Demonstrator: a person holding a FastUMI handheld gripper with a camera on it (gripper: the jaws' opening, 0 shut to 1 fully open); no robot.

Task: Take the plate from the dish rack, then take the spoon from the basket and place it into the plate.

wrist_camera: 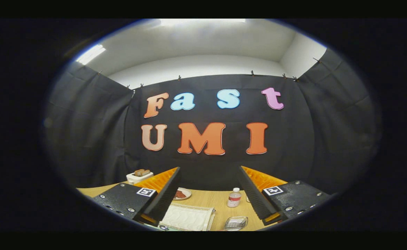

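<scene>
Between spread gripper (208, 194) fingers: tray (189, 217) partly hidden, nothing held.

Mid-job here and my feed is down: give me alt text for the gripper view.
The claw is open and holds nothing, raised above a wooden table. Between and beyond its fingers lie a white tray, a small plate with something brown on it, a small bottle and a clear container.

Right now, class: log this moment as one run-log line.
gripper: open, empty, raised above table | between fingers: white tray, small bottle, clear container | task: no plate or spoon held
</scene>
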